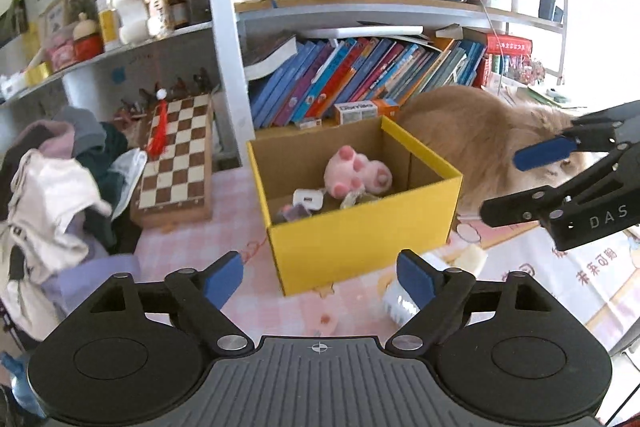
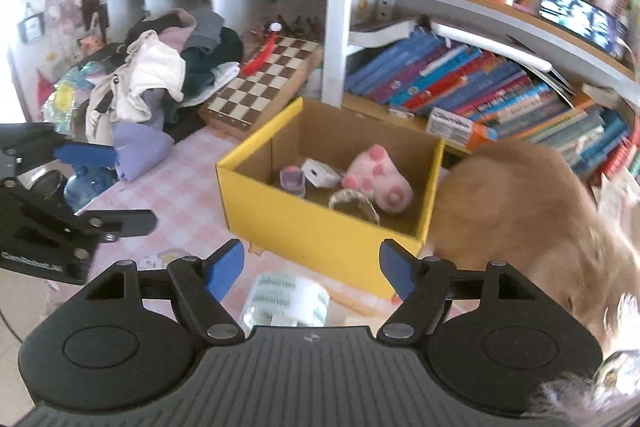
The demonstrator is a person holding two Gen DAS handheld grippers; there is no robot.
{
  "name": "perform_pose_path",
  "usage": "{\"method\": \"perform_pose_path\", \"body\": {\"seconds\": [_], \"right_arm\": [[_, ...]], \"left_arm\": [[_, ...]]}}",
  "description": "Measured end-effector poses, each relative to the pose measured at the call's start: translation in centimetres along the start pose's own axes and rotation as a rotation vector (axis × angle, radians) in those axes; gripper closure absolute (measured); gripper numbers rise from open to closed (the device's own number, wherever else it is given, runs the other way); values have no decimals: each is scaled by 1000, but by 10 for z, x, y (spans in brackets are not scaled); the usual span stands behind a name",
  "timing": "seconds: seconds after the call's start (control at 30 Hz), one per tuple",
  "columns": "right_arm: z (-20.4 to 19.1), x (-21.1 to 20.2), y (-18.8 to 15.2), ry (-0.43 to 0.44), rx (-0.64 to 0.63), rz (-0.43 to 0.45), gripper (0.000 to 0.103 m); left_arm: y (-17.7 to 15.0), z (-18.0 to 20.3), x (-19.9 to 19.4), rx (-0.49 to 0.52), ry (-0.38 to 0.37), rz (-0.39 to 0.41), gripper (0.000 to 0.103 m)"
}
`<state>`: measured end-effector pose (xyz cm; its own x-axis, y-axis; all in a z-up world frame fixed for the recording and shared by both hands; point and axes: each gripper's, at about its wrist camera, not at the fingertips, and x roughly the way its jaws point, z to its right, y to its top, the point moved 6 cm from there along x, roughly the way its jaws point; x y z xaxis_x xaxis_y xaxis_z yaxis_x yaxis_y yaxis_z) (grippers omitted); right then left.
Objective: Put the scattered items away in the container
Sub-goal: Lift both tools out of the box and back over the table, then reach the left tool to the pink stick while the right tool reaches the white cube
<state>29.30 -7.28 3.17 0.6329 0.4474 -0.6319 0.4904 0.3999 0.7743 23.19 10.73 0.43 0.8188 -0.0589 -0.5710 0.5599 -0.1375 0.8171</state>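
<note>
A yellow cardboard box [image 1: 360,243] [image 2: 308,227] stands open on the pink checked tablecloth. Inside lie a pink plush [image 1: 356,171] [image 2: 380,179], a white charger [image 1: 306,197] [image 2: 320,173], a small purple item [image 2: 294,179] and a beaded band [image 2: 354,201]. My left gripper [image 1: 320,277] [image 2: 116,187] is open in front of the box with nothing between its pads. A white brush [image 1: 398,301] lies by its right finger. My right gripper [image 2: 312,269] [image 1: 516,183] is open too. A clear tape roll [image 2: 286,301] lies on the cloth low between its fingers, untouched.
A tan furry dog [image 1: 480,139] [image 2: 520,207] stands close against the box's right side. A chessboard [image 1: 176,163] and a heap of clothes [image 1: 60,187] fill the left. Behind the box, shelves of books [image 1: 360,79] rise. A white block [image 1: 472,259] lies right of the box.
</note>
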Motion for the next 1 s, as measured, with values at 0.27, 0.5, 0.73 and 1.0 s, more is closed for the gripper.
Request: {"method": "perform_pose_path", "body": {"seconds": [0.27, 0.5, 0.73, 1.0], "right_arm": [[-16, -8, -53, -63, 41, -30, 27], [-26, -7, -99, -79, 109, -94, 27], [-34, -7, -129, -124, 109, -108, 27], [-44, -12, -146, -145, 121, -95, 28]], "left_arm": [[-39, 3, -10, -23, 23, -31, 16], [-72, 23, -11, -28, 10, -77, 16], [-96, 40, -14, -3, 17, -98, 16], [-114, 54, -19, -19, 37, -98, 16]]}}
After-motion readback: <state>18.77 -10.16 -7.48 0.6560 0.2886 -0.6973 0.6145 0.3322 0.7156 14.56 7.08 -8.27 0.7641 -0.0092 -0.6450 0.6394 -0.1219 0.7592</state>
